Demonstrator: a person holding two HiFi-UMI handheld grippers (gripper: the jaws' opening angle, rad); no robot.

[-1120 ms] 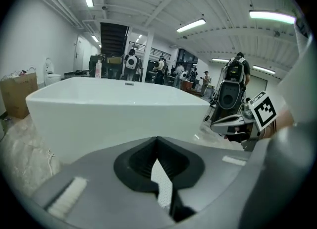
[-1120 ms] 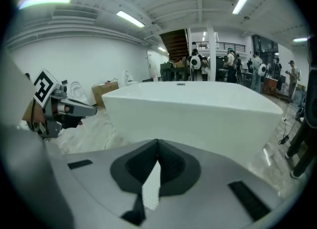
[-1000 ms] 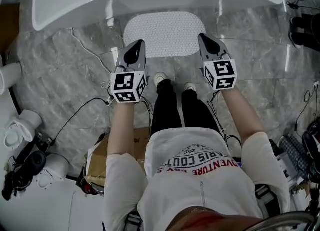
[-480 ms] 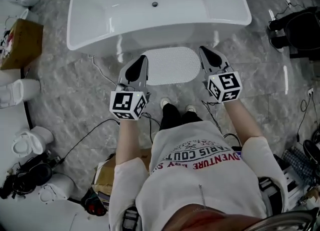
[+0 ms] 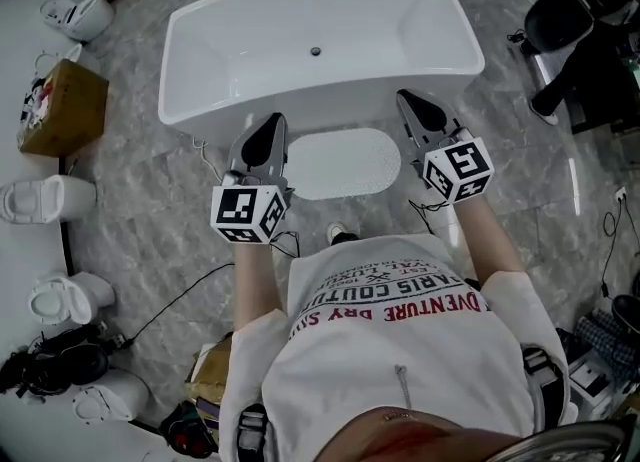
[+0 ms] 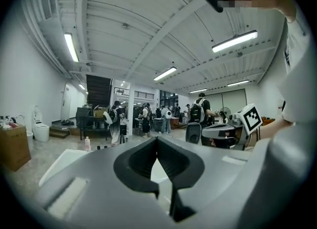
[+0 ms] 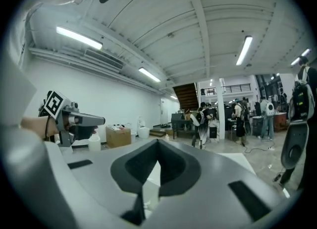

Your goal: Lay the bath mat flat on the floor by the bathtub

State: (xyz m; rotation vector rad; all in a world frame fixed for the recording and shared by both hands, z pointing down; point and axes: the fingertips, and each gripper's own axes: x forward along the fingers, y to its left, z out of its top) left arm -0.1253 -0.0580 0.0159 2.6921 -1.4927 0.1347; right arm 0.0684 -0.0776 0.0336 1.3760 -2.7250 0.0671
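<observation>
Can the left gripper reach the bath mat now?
Probably yes: the bath mat lies bare on the floor by the bathtub, nothing on it. But the left gripper is shut and held high, so it must come down and open.

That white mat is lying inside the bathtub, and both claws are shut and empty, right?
Not quite. The head view shows the mat flat on the floor in front of the bathtub, not inside it. The left claw and right claw are indeed shut and empty.
</observation>
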